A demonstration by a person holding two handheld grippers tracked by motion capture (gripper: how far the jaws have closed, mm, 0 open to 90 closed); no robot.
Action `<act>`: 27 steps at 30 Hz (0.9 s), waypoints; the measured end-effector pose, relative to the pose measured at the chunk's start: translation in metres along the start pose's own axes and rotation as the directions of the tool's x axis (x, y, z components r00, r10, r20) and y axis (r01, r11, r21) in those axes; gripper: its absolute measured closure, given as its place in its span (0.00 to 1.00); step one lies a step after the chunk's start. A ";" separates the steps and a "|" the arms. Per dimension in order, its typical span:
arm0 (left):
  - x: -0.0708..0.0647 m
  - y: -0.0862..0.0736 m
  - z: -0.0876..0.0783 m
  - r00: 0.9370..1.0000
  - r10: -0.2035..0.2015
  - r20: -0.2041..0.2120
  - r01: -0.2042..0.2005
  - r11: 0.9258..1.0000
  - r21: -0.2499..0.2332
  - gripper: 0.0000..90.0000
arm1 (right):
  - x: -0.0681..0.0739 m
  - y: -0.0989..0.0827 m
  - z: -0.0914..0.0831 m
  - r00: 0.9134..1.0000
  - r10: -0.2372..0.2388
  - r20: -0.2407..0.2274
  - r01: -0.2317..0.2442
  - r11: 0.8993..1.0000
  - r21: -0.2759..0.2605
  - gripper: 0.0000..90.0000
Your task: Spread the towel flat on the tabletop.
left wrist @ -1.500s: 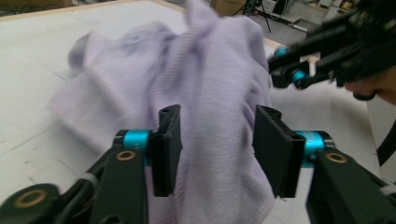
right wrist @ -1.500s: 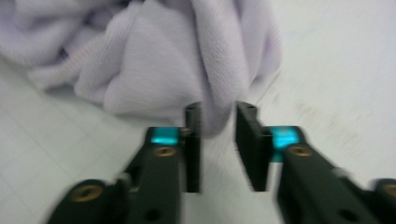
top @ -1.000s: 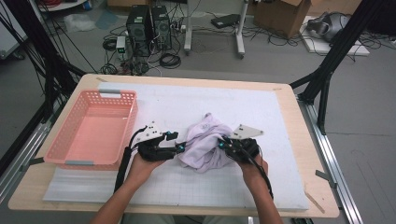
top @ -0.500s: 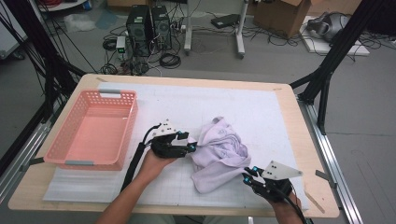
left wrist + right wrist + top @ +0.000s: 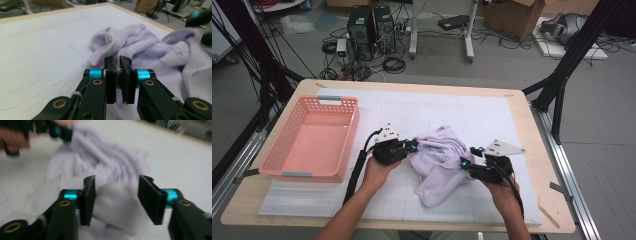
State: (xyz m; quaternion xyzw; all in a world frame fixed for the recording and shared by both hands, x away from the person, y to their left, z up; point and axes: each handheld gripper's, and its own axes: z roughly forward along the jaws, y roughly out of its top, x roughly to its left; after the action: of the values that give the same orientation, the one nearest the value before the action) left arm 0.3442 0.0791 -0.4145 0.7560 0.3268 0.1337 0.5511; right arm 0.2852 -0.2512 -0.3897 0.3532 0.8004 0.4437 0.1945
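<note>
Basket stands with nothing inside; towel lies on mat.

A lab: computer towers, floor cables, rig frames.

A pink basket with perforated walls sits at the left of the bench, on a white mat that covers most of the wooden top. On the grey floor beyond the far edge stand two dark computer towers among tangled black cables. A cardboard box rests at the far right, with a grey vacuum cleaner beside it. Black frame struts rise at the bench's right side.
</note>
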 end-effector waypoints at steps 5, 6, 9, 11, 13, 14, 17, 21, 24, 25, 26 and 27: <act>0.013 0.004 -0.009 0.998 -0.023 -0.060 0.021 1.000 -0.020 0.93 | 0.008 -0.024 -0.002 0.997 -0.015 -0.076 0.020 0.998 0.064 0.89; 0.015 0.004 -0.009 0.997 -0.019 -0.072 0.018 1.000 -0.013 0.93 | 0.011 -0.030 -0.007 0.996 -0.011 -0.085 0.018 0.997 0.077 0.90; 0.017 0.003 -0.011 0.994 -0.025 -0.105 0.025 1.000 -0.007 0.93 | 0.015 -0.050 -0.028 0.994 -0.011 -0.107 0.021 0.995 0.099 0.92; 0.017 0.003 -0.013 0.993 -0.021 -0.113 0.022 1.000 0.007 0.93 | 0.017 -0.060 -0.040 0.992 -0.010 -0.130 0.025 0.994 0.110 0.92; 0.015 0.001 -0.015 0.994 -0.001 -0.107 0.003 1.000 0.022 0.93 | 0.017 -0.064 -0.048 0.989 -0.014 -0.145 0.031 0.993 0.115 0.90; 0.015 -0.001 -0.016 0.995 0.005 -0.103 -0.003 1.000 0.024 0.93 | 0.016 -0.065 -0.051 0.989 -0.014 -0.145 0.029 0.994 0.107 0.87; 0.017 -0.003 -0.017 0.997 -0.008 -0.077 0.010 1.000 0.024 0.86 | 0.011 -0.054 -0.052 0.994 0.004 -0.108 0.001 0.999 0.047 0.69; 0.016 -0.001 -0.014 0.999 -0.028 -0.039 0.029 0.999 0.022 0.60 | -0.004 -0.031 -0.034 0.999 0.042 -0.024 -0.043 0.999 -0.024 0.60; 0.013 -0.004 -0.005 0.999 -0.030 -0.018 0.031 0.998 0.063 0.54 | -0.013 -0.012 -0.003 0.999 0.035 -0.004 -0.035 0.999 -0.010 0.55; 0.013 -0.006 -0.003 0.999 -0.035 -0.013 0.036 0.997 0.074 0.54 | -0.013 -0.006 0.010 1.000 0.016 -0.004 -0.016 1.000 0.005 0.54; 0.012 -0.008 0.000 0.999 -0.043 -0.007 0.043 0.995 0.091 0.54 | -0.013 -0.001 0.019 1.000 0.006 -0.001 -0.006 1.000 0.020 0.52; 0.012 -0.009 0.003 0.999 -0.047 -0.003 0.047 0.993 0.106 0.56 | -0.013 0.005 0.032 1.000 -0.013 -0.005 0.013 0.999 0.050 0.53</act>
State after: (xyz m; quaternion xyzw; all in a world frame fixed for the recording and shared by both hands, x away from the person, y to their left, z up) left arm 0.3520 0.0863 -0.4260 0.7763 0.3515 0.1033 0.5130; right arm 0.3161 -0.2409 -0.4022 0.3517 0.8141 0.4229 0.1865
